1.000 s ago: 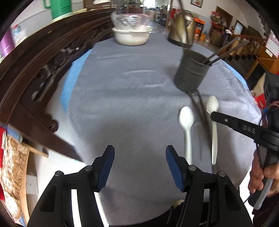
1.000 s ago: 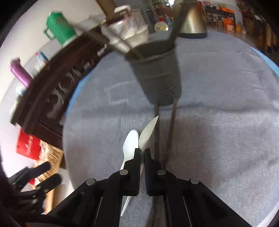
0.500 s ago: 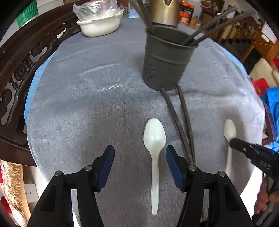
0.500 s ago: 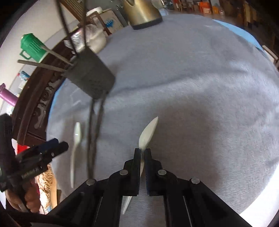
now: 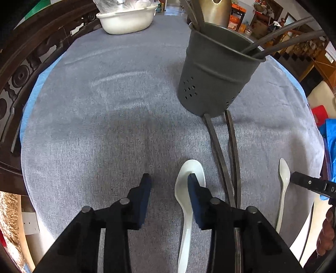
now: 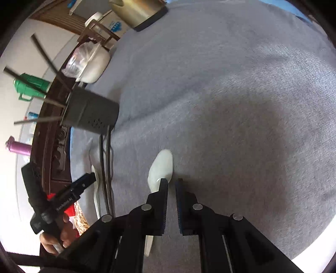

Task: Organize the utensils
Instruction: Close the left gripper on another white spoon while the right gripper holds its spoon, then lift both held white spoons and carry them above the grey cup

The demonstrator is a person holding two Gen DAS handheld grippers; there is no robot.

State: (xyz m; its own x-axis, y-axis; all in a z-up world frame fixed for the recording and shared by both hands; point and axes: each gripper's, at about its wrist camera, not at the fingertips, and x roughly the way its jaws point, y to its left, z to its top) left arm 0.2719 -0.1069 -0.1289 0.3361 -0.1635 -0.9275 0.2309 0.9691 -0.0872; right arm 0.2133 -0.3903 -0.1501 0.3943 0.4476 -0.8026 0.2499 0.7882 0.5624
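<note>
The left claw (image 5: 168,184) hangs released, its right finger over the near spoon (image 5: 187,201); the right claw (image 6: 171,184), seemingly empty, is barely parted. Center over the handle first, then carry it to the bucket (image 5: 216,71).

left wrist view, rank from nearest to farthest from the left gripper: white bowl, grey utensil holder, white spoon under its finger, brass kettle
Measured from the left gripper:
1. White spoon, directly under the right finger.
2. Grey utensil holder, ahead and to the right, mid-table.
3. White bowl, far edge, left.
4. Brass kettle, far edge, behind the holder; too close to call against the bowl.
</note>
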